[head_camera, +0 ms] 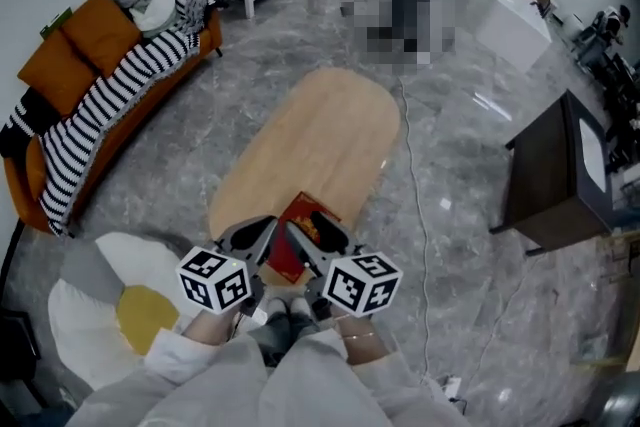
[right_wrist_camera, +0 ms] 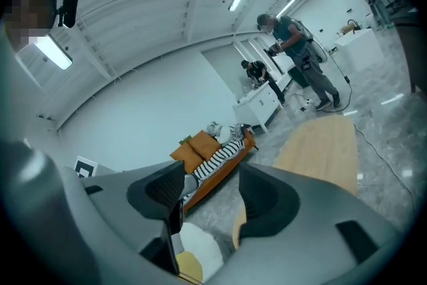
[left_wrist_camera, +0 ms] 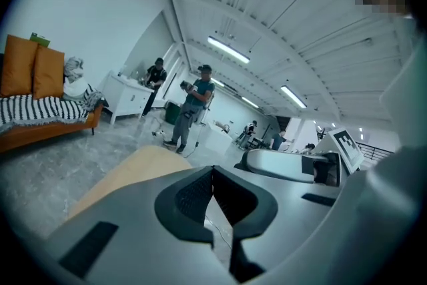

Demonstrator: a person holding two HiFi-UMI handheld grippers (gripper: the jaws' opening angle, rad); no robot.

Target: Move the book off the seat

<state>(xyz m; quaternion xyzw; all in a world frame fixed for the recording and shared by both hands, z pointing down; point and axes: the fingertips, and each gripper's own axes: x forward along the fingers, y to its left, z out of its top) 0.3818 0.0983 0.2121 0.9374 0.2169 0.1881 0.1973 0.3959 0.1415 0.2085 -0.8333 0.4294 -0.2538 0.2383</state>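
The table [head_camera: 322, 140] has a pale wood top, smooth and matt. On its near end, the book [head_camera: 296, 239] shows a red, slightly glossy cover. Around the table the floor [head_camera: 460, 165] is grey, marble-like and shiny. Left of the table lies soft striped cloth [head_camera: 110, 100].
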